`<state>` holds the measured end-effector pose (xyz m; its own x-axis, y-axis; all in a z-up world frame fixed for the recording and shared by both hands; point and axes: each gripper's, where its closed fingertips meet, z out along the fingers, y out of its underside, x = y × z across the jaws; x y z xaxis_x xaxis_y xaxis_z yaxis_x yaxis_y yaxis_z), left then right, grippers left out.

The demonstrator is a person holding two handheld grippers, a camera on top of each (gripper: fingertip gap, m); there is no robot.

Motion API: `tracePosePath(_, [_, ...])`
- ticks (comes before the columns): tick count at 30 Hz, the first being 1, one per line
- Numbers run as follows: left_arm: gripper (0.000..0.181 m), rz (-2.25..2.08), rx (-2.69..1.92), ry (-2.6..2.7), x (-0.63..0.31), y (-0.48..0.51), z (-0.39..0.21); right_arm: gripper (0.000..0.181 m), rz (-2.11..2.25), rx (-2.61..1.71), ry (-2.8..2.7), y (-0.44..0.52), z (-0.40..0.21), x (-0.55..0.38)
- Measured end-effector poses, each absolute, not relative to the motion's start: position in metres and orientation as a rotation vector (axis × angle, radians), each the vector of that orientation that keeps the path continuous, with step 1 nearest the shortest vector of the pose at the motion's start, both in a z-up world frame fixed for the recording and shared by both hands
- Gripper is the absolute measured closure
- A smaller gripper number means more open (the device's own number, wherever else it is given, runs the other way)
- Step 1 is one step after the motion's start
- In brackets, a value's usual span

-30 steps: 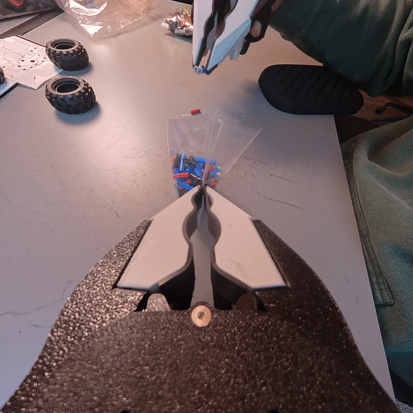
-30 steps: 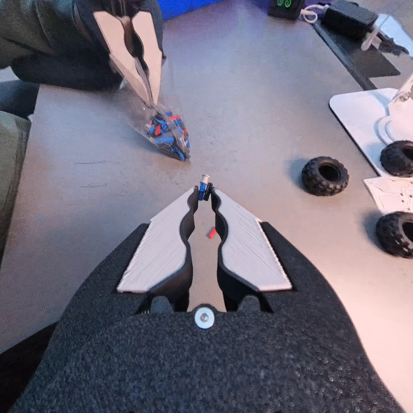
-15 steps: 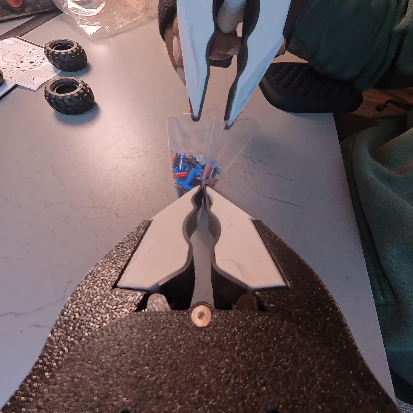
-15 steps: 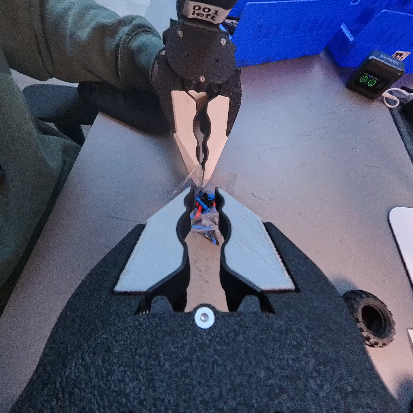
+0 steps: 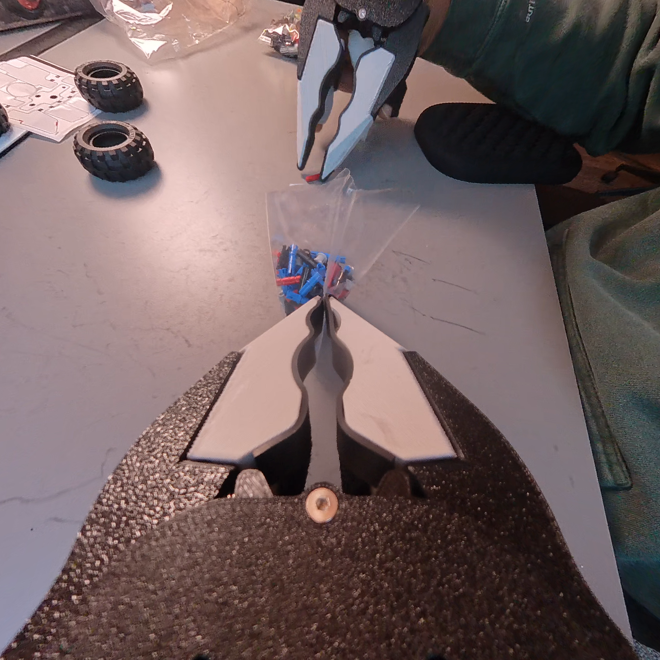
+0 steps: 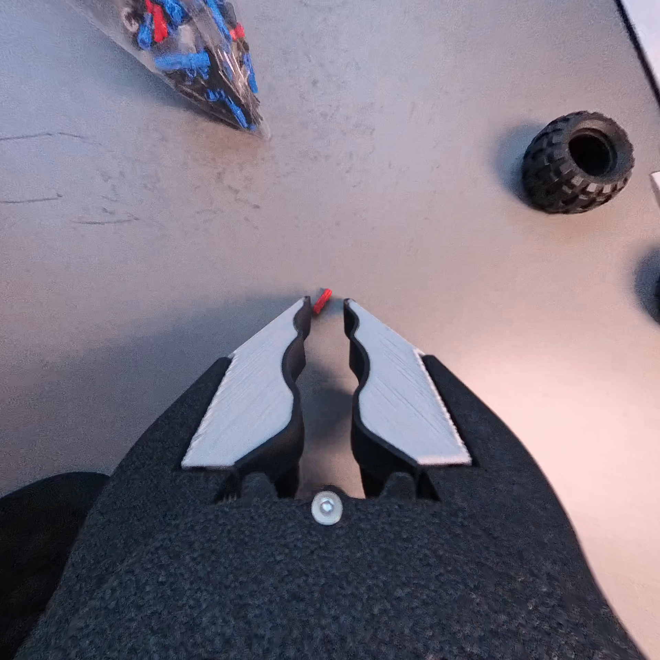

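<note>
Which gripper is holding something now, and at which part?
The left gripper pinches the clear bag of small parts at its near edge. The right gripper is open around the red pin.

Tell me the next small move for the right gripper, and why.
Probably close the right gripper on the small red pin. Its jaws stand open at the grey table, and the pin lies between the tips, near one finger. The left gripper holds the clear bag pinched.

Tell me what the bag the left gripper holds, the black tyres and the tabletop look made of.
Bag: thin clear plastic film, glossy, creased. Tyres: matte black, likely rubber, with knobbly tread. Tabletop: smooth grey, probably laminate, with fine scratches.
</note>
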<state>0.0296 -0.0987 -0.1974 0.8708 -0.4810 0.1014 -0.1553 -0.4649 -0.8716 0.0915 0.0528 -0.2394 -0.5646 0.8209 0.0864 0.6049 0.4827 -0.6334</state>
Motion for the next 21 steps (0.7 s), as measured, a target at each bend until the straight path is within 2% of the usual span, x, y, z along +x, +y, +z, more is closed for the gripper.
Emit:
tracePosePath(2, [0.181,-0.413,-2.046,0.461,0.030,-0.099,-0.198,0.176,0.846,-1.207,-2.340,0.051,-0.239,0.092])
tracePosePath(6, [0.181,-0.411,-2.046,0.460,0.029,-0.099,-0.198,0.178,0.911,-1.133,-2.345,0.038,-0.228,0.087])
tracePosePath(13, [0.181,-0.411,-2.046,0.456,0.028,-0.099,-0.197,0.178,1.252,-0.738,-2.242,-0.055,-0.129,0.056])
tracePosePath(18, [0.181,-0.404,-2.045,0.459,0.027,-0.100,-0.197,0.177,1.147,-0.681,-2.342,-0.082,-0.148,0.036])
tracePosePath(21, [0.181,-0.397,-2.045,0.461,0.026,-0.101,-0.196,0.165,1.192,-0.727,-2.285,-0.073,-0.149,0.032])
